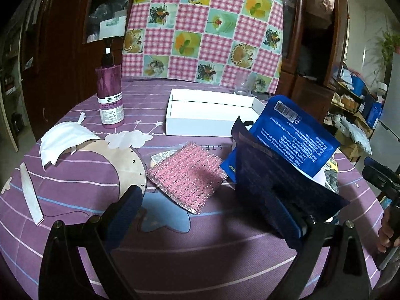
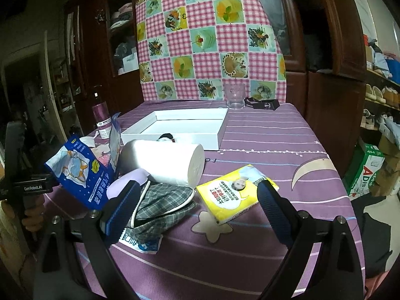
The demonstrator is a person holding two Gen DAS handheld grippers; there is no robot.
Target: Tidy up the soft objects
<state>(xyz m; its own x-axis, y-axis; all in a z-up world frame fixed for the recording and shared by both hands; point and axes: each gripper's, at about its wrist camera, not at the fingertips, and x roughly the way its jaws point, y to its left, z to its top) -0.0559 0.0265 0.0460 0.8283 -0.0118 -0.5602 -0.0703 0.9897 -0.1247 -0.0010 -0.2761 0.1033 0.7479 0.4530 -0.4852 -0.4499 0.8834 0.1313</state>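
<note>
On my left side I see one white cloth [image 1: 63, 137], one purple bottle [image 1: 110, 95] and one pink sponge [image 1: 186, 175]. My left gripper [image 1: 207, 215] has its fingers wide apart beside two blue packets [image 1: 295, 135]. My right gripper [image 2: 200, 205] is spread wide too, over one plaid pouch [image 2: 165, 202].
</note>
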